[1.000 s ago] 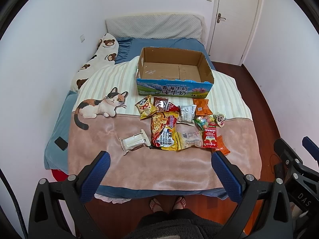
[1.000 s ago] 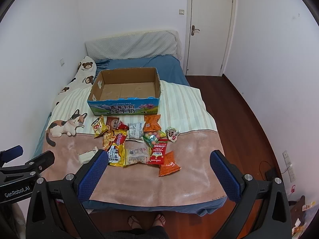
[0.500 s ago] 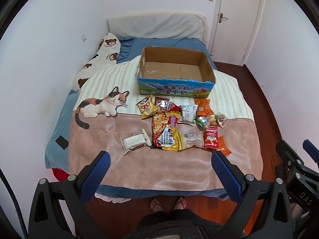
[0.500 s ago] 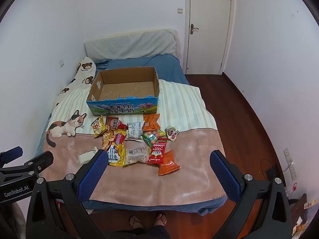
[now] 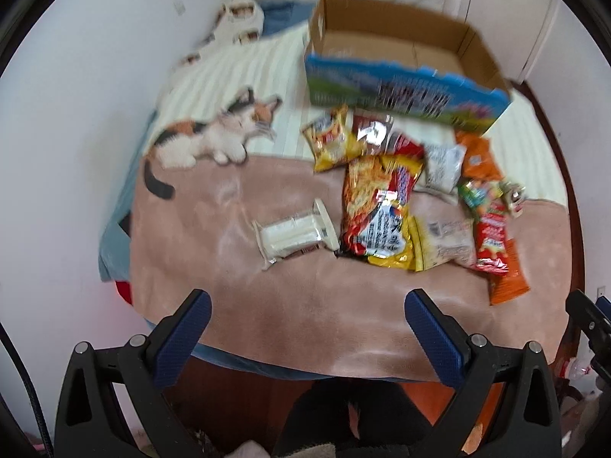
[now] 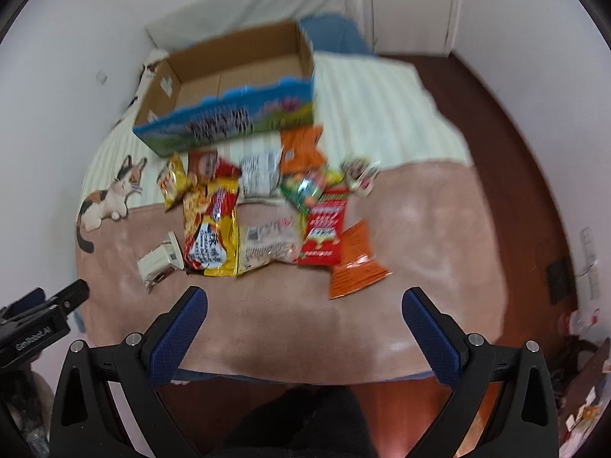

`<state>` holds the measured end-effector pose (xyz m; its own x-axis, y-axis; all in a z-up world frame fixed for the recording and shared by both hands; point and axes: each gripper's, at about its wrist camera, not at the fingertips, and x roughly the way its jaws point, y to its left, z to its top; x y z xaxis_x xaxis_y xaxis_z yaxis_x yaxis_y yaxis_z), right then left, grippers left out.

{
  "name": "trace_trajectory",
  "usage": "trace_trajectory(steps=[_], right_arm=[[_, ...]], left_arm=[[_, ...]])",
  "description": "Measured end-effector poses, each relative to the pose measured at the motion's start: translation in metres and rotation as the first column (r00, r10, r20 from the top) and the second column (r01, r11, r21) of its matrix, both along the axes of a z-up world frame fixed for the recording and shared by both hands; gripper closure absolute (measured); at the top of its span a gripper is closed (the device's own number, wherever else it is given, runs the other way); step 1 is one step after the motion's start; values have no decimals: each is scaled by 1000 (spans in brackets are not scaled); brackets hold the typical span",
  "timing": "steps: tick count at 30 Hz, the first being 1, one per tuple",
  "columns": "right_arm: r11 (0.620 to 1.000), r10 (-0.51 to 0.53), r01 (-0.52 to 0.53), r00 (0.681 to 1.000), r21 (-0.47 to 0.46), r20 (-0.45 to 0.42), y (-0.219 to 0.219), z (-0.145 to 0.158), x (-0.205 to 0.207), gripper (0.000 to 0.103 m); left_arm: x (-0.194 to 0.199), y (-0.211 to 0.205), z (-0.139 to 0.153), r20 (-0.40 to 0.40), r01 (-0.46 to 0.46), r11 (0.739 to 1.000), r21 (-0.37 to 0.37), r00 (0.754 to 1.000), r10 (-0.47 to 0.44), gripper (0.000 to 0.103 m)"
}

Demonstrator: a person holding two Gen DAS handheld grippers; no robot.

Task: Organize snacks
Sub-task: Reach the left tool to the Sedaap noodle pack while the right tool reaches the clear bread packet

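Bed blanket [image 5: 290, 305] carries light, crinkly, slippery snack packets [image 5: 376, 213] mid-bed, before empty cardboard box [image 5: 401, 53]. Left gripper [image 5: 305, 328], right gripper [image 6: 303, 324] spread, empty, near foot edge. Pinch sealed edges.

- The left gripper [image 5: 305, 324] is held with its jaws spread wide, the blue pads [image 5: 183, 334] well apart and nothing between them.
- The right gripper [image 6: 303, 322] is likewise spread wide, its blue pads [image 6: 429, 337] far apart with nothing between them.
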<state>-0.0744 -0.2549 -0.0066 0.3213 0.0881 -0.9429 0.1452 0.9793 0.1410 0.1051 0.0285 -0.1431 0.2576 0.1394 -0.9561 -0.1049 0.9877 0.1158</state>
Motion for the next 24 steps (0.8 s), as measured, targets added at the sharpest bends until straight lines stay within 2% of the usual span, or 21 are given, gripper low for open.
trace_trajectory(steps=[6, 11, 16, 20, 24], right_arm=[[998, -2, 8, 994, 56, -105, -5, -62, 52, 0], [996, -35, 49, 983, 76, -182, -11, -103, 94, 0], [992, -97, 114, 967, 61, -234, -16, -129, 126, 0], [981, -160, 185, 945, 64, -287, -19, -144, 144, 0], [957, -183, 254, 903, 140, -389, -10, -165, 149, 0]], left_arm=[[46, -3, -61, -166, -10, 998, -56, 986, 1, 0], [87, -3, -91, -226, -14, 995, -97, 974, -8, 0], [130, -15, -124, -287, 38, 988, -151, 955, -81, 0], [155, -32, -152, -332, 99, 979, -178, 930, -154, 0], [168, -45, -178, -377, 137, 975, -174, 906, -194, 0]])
